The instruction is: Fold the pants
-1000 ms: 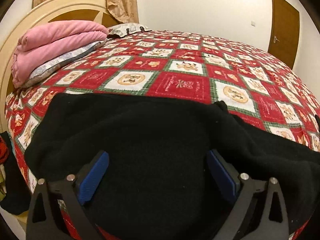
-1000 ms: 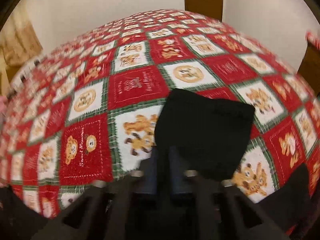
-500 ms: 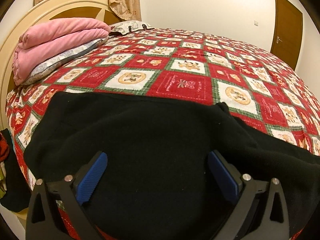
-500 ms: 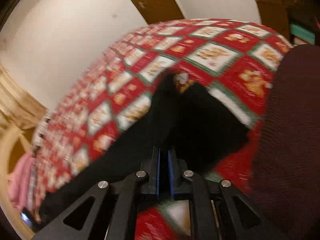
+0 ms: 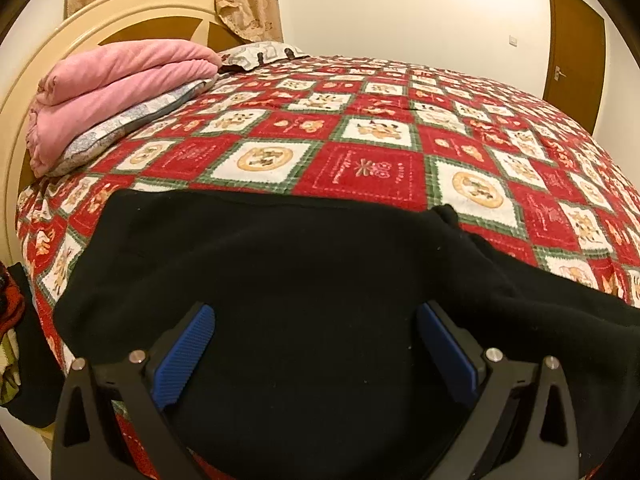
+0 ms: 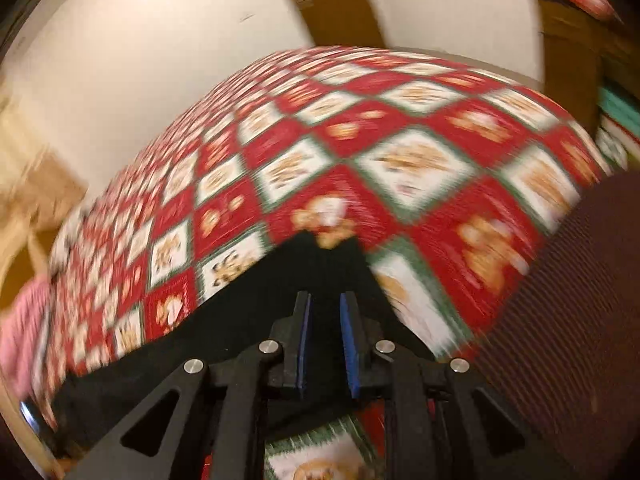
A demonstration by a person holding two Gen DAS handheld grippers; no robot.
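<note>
Two grippers are working over one pair of black pants (image 5: 304,280), which is lying on the bed quilt (image 5: 372,168) with red, white and green squares. In the left wrist view the pants are filling the whole lower half of the frame, with the wide upper part spread flat and one leg running off to the lower right. The left gripper (image 5: 316,344) is hovering above this part with its jaws released and standing wide; the cloth is under them, not between the blue pads (image 5: 184,356).

In the right wrist view, which is blurred, the right gripper (image 6: 325,344) is at the lower centre and the jaws have just been opening. A narrow gap is showing between them, and the black cloth is lying under and beyond the jaws, reaching to the centre of the frame. Whether a layer is standing inside the gap I cannot tell; the pads are not seeming to press on anything. A dark ribbed sleeve (image 6: 568,288) is filling the right edge.

Some risks are coming from here, in my judgement. If the right jaws are letting go while the hand is sweeping, the leg end may be landing crooked or bunched. The soft cloth may also be slipping back and opening the fold. Pink folded bedding (image 5: 116,80) at upper left is well apart and is not in danger.
</note>
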